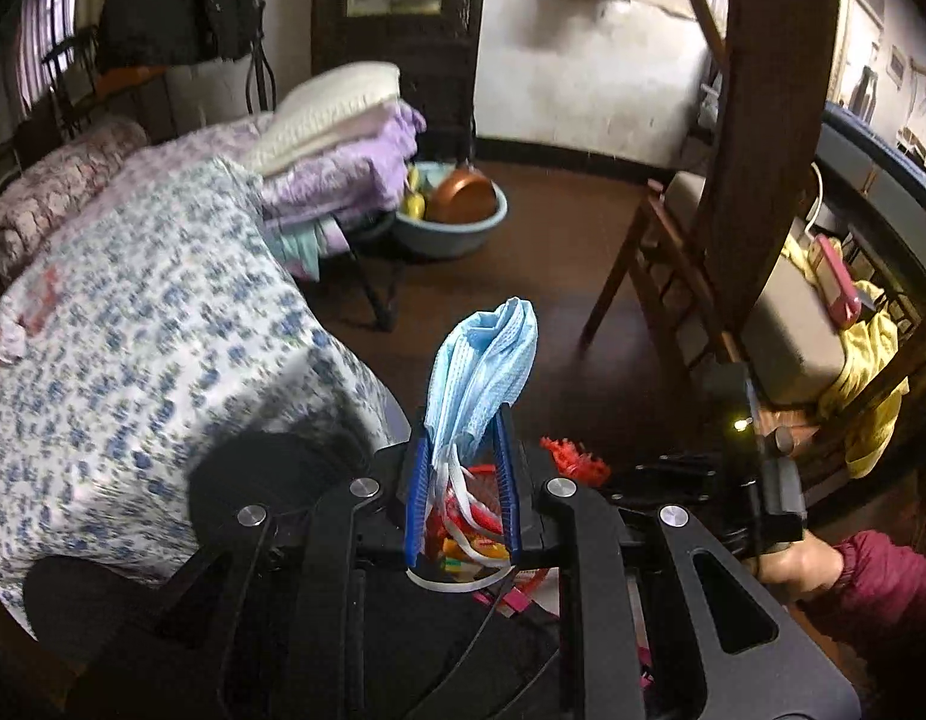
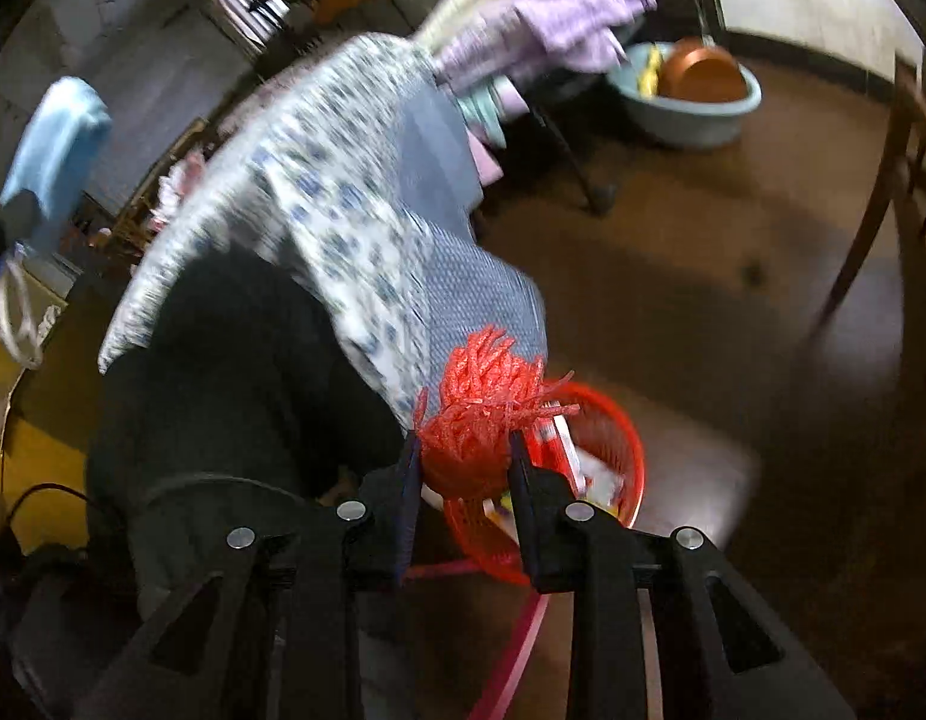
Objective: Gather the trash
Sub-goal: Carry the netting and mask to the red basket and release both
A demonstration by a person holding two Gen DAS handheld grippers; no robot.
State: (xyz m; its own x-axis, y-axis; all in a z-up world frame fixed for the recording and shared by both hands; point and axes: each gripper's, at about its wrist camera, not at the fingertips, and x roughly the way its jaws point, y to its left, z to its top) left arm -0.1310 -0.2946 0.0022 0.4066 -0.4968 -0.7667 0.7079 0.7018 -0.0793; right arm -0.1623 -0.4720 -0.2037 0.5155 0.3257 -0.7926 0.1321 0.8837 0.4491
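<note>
Biggest thing in the room was the bed (image 1: 121, 324) with the blue-flowered cover, sitting up and to the left of both sets of tongs. The part that mattered was lower down though: the red basket (image 2: 619, 438), a mesh trash bin on the dark floor (image 1: 553, 252) with wrappers already in it.

From the right wrist view the basket sat just past and slightly right of the right tongs (image 2: 466, 456), rim partly hidden behind the fingers. Those tongs were pinching a wad of red netting (image 2: 481, 414), which bulged out ahead of the tips, so the wad looked to be almost over the basket's near rim.

The left tongs (image 1: 460, 450) were pressed together on a crumpled blue face mask (image 1: 484, 369). Its long axis ran straight out along the fingers, bunched end forward, white ear loops (image 1: 457, 498) trailing back between them. Through the gap I could see red mesh and wrappers, so the basket seemed to be right underneath.

My read: both hands were about lined up for the drop, hard to call which was closer. The right hand (image 1: 793, 558) showed low right of the left tongs.
</note>
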